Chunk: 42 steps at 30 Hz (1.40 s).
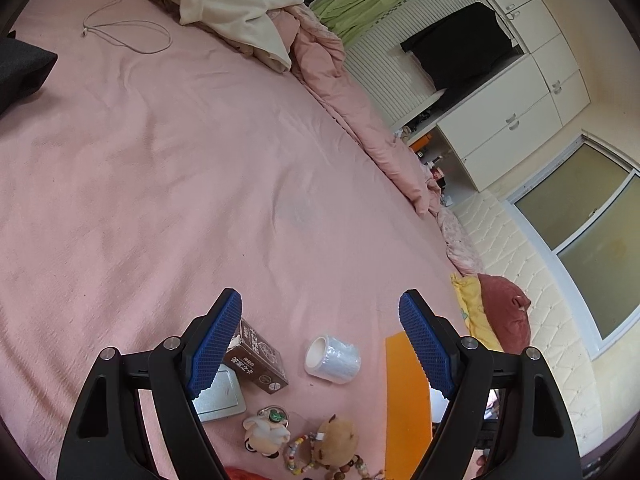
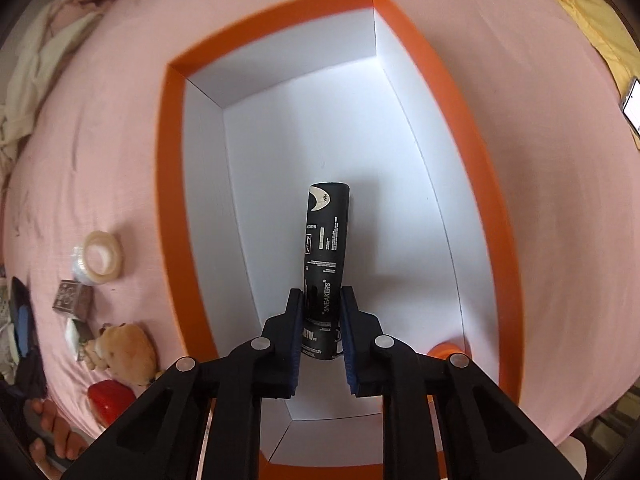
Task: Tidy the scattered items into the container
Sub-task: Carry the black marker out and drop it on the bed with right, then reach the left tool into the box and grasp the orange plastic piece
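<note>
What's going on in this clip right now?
A person is tidying small items off a pink bed into an orange box. The right gripper is inside the box with a black tube between its pads; whether it grips it is unclear. The left gripper hangs open and empty over the tape roll, brown carton and plush toys.

In the left wrist view the left tongs (image 1: 320, 344) cover part of the brown carton (image 1: 258, 358) and a corner of the grey tin (image 1: 222, 394) — at six o'clock the plush toys (image 1: 336, 440) and bead string (image 1: 298, 454) run off the edge. The orange box (image 1: 406, 380) shows only one strip. In the right wrist view the black tube (image 2: 326, 248) has its near end masked by the right tongs (image 2: 320, 322); whether the pads press it cannot be told — small print is unreadable.
</note>
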Each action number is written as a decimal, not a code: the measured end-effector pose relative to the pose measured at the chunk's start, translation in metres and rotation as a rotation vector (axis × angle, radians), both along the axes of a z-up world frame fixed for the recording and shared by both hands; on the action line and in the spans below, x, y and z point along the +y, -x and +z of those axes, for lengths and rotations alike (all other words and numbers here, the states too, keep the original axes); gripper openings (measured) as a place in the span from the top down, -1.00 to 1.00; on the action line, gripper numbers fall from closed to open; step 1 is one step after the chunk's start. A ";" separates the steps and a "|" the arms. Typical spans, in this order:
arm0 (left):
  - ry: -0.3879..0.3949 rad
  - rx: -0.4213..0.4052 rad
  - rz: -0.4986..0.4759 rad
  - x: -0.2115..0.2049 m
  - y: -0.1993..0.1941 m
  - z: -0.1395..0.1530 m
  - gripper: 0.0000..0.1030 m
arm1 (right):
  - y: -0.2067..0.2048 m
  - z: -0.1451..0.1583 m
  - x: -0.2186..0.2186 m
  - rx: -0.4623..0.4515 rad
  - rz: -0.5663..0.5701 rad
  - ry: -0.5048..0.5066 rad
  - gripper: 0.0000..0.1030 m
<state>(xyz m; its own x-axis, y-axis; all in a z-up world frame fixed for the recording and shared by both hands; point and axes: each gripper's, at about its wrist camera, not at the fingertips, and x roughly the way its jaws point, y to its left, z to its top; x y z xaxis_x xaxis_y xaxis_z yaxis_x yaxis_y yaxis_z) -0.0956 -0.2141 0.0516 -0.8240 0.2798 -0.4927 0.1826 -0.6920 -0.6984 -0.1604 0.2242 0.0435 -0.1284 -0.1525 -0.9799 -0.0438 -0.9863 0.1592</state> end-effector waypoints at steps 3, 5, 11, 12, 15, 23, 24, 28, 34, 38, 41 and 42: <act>0.031 -0.003 -0.015 0.005 0.001 0.001 -0.57 | -0.012 0.027 0.005 0.108 0.019 0.021 0.68; 0.051 0.003 -0.027 0.010 0.001 0.003 -0.57 | -0.028 0.056 0.004 0.219 0.060 0.085 0.68; 0.128 0.007 -0.013 0.018 -0.001 0.008 -0.57 | -0.054 0.078 -0.048 0.312 0.238 0.244 0.67; 0.133 0.006 -0.015 0.019 -0.001 0.007 -0.57 | -0.067 0.072 -0.071 0.315 0.268 0.245 0.67; 0.148 0.000 -0.017 0.021 -0.001 0.007 -0.57 | -0.076 0.058 -0.103 0.346 0.370 0.265 0.61; 0.205 0.023 -0.062 0.031 0.001 0.010 -0.57 | -0.084 0.030 -0.138 0.519 0.398 0.316 0.06; 0.229 0.030 -0.087 0.036 0.001 0.013 -0.57 | -0.089 0.032 -0.128 0.548 0.382 0.331 0.00; 0.405 0.081 -0.232 0.074 0.000 0.026 -0.57 | -0.135 0.031 -0.076 0.693 0.389 0.309 -0.07; 0.611 0.183 -0.625 0.166 -0.008 0.039 -0.57 | -0.201 -0.014 -0.059 0.691 0.417 0.233 -0.26; 0.611 0.218 -0.872 0.225 0.002 0.061 -0.57 | -0.212 -0.010 -0.068 0.727 0.405 0.247 -0.28; 0.681 0.134 -1.084 0.277 0.027 0.064 -0.57 | -0.217 -0.010 -0.064 0.708 0.397 0.252 -0.36; 0.692 0.102 -1.145 0.291 0.035 0.061 -0.57 | -0.216 -0.011 -0.063 0.698 0.387 0.258 -0.36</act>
<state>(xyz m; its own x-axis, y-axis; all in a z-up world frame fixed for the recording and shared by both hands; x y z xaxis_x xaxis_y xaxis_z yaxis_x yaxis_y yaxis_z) -0.1304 0.0769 0.1124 -0.3368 0.5520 -0.7628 -0.7642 -0.6335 -0.1210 0.0553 0.1610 0.0324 -0.5846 -0.5192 -0.6234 0.4827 -0.8402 0.2471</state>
